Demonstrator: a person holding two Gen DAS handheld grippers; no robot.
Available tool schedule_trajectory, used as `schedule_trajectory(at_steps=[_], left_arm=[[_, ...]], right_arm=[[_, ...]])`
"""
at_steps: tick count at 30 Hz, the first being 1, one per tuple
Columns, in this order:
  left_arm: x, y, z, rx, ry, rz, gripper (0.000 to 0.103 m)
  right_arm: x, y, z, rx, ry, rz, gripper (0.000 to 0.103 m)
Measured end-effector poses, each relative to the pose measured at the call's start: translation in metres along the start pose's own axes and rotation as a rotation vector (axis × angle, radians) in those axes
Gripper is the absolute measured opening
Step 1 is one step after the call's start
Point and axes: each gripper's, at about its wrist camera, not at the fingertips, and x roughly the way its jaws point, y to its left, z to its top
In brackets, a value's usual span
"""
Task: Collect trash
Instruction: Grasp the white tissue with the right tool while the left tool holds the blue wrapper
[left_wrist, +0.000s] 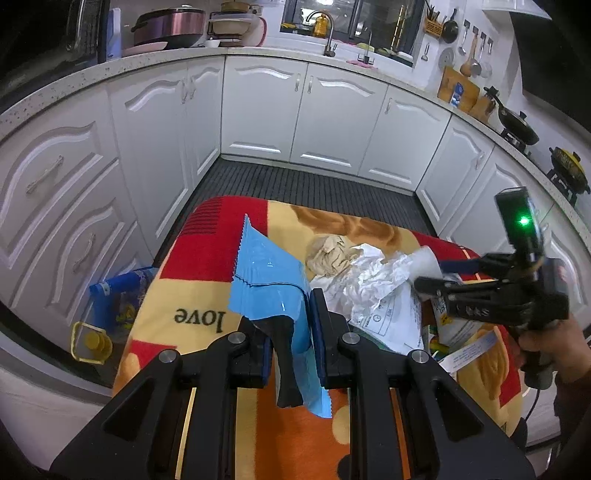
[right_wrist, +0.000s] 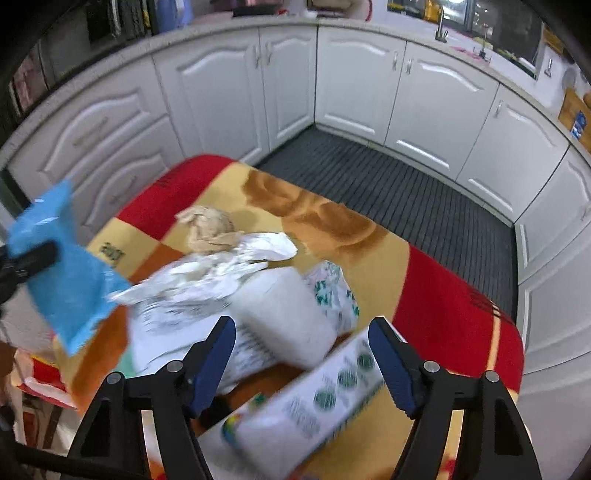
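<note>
Pinching blue wrapper (left_wrist: 266, 284) — left tongs (left_wrist: 291, 332); right tongs (right_wrist: 303, 354) apart — above white carton (right_wrist: 295, 417).

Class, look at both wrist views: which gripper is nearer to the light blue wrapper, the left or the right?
Left. The left gripper is shut on the light blue wrapper, holding it between its fingers. The right gripper is open, off to the side over the white papers.

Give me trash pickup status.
Nothing visibly binned yet. In hand: left gripper shut on blue wrapper. Right gripper open over the white carton. Left on the blanket: tan paper ball, crumpled white paper.
</note>
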Motion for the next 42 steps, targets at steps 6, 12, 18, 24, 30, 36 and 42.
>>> schedule_trajectory(at_steps=[6, 12, 18, 24, 30, 36, 42], left_arm=[[-0.013, -0.005, -0.001, 0.011, -0.023, -0.009, 0.015], [-0.037, -0.016, 0.004, 0.018, -0.066, -0.033, 0.015], [-0.057, -0.039, 0.004, 0.051, -0.091, -0.067, 0.015], [-0.066, -0.075, -0.003, 0.098, -0.091, -0.116, 0.015], [-0.066, -0.123, -0.01, 0.152, -0.082, -0.191, 0.015], [-0.061, -0.174, -0.016, 0.21, -0.064, -0.256, 0.015], [-0.048, -0.226, -0.024, 0.264, -0.039, -0.307, 0.015]], right_arm=[[-0.019, -0.002, -0.013, 0.053, -0.093, 0.079, 0.03], [-0.077, 0.007, -0.032, 0.08, -0.226, 0.137, 0.029], [-0.109, 0.011, -0.068, 0.119, -0.281, 0.146, 0.029], [-0.128, 0.007, -0.104, 0.15, -0.303, 0.109, 0.029], [-0.147, -0.015, -0.142, 0.211, -0.323, 0.069, 0.029], [-0.16, -0.048, -0.178, 0.29, -0.318, 0.011, 0.029], [-0.169, -0.084, -0.213, 0.366, -0.304, -0.055, 0.03]])
